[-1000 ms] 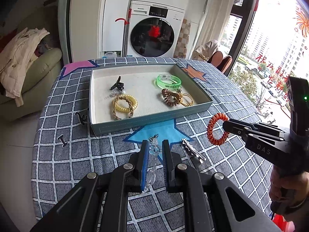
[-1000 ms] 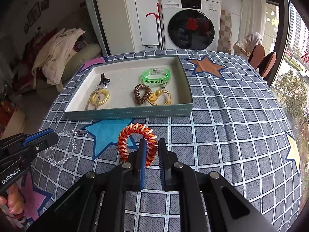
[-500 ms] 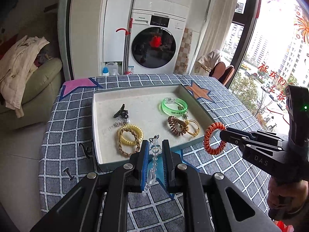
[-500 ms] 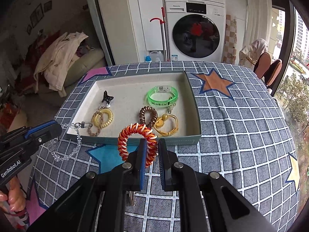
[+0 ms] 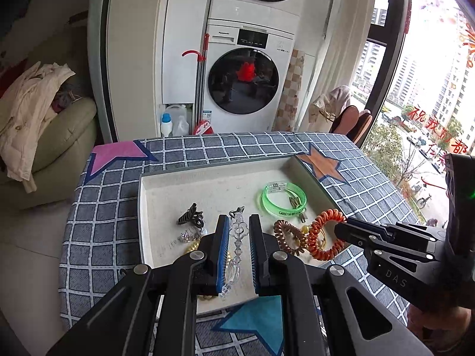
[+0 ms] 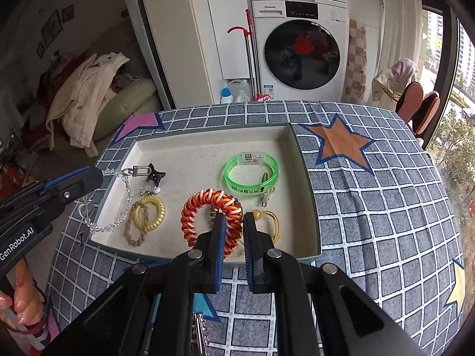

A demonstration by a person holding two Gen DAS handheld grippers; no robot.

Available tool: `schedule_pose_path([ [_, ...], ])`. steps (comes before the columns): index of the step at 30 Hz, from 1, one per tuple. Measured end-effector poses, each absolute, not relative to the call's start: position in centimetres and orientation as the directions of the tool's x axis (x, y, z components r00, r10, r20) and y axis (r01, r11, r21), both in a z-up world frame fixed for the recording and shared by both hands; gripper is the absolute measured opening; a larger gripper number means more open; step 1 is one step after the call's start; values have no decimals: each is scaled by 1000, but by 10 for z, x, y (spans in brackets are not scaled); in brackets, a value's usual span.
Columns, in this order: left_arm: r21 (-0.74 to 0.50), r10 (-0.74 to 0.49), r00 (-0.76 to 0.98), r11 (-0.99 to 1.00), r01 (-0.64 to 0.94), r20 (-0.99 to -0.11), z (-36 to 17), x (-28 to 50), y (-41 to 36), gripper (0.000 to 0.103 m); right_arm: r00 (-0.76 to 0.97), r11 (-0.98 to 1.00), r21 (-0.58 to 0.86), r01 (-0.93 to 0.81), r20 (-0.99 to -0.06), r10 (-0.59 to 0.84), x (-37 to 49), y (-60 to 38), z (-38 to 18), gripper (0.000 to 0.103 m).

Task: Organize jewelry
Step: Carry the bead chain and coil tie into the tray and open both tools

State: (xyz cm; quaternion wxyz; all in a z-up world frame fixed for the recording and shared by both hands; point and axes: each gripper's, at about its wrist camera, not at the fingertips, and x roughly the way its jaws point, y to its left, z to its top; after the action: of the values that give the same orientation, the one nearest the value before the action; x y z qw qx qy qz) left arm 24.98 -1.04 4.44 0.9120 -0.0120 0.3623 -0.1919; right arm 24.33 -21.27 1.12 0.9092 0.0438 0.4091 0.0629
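Note:
My left gripper [image 5: 237, 231] is shut on a clear bead chain [image 5: 236, 246] and holds it over the tray's near left part; the chain also hangs from it in the right wrist view [image 6: 124, 195]. My right gripper [image 6: 231, 225] is shut on an orange-and-white spiral hair tie [image 6: 207, 216], held above the tray [image 6: 305, 184], and it shows in the left wrist view [image 5: 325, 234]. In the tray lie a green bracelet [image 6: 251, 175], a yellow spiral tie [image 6: 151, 210], a black claw clip [image 6: 156, 175] and a brown spiral tie [image 5: 289, 234].
The tray sits on a table with a grey checked cloth [image 6: 386, 207] with star patches. A metal hair clip [image 6: 199, 332] lies on the cloth under my right gripper. A washing machine [image 6: 299, 50] and a sofa with clothes [image 6: 89, 101] stand beyond the table.
Both grippers have moved forward from over the cloth to over the tray, each still holding its item. The tray looks closer and larger.

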Motion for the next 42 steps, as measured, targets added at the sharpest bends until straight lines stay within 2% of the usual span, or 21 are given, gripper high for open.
schedule_pose_path([
  [5, -159, -328, 654, 939, 306, -682, 26, 271, -13, 33, 650, 990, 123, -65, -748, 136, 263, -213, 3, 13],
  [18, 9, -174, 666, 965, 262, -725, -17, 287, -21, 33, 605, 992, 123, -3, -790, 100, 292, -223, -38, 13],
  [28, 43, -140, 655, 966, 255, -743, -30, 286, -25, 33, 594, 994, 114, -3, -799, 93, 295, -223, -50, 15],
  [30, 47, -133, 653, 967, 250, -746, -31, 286, -24, 33, 586, 994, 109, -6, -805, 92, 296, -221, -52, 18],
  [35, 61, -109, 662, 972, 228, -742, -32, 285, -22, 34, 582, 992, 123, -2, -807, 101, 294, -222, -54, 48],
  [38, 56, -107, 677, 975, 214, -729, -28, 282, -19, 34, 599, 989, 147, -4, -792, 120, 291, -224, -49, 56],
  [42, 60, -102, 679, 976, 211, -727, -25, 280, -20, 34, 617, 988, 155, -12, -776, 129, 286, -223, -40, 59],
])
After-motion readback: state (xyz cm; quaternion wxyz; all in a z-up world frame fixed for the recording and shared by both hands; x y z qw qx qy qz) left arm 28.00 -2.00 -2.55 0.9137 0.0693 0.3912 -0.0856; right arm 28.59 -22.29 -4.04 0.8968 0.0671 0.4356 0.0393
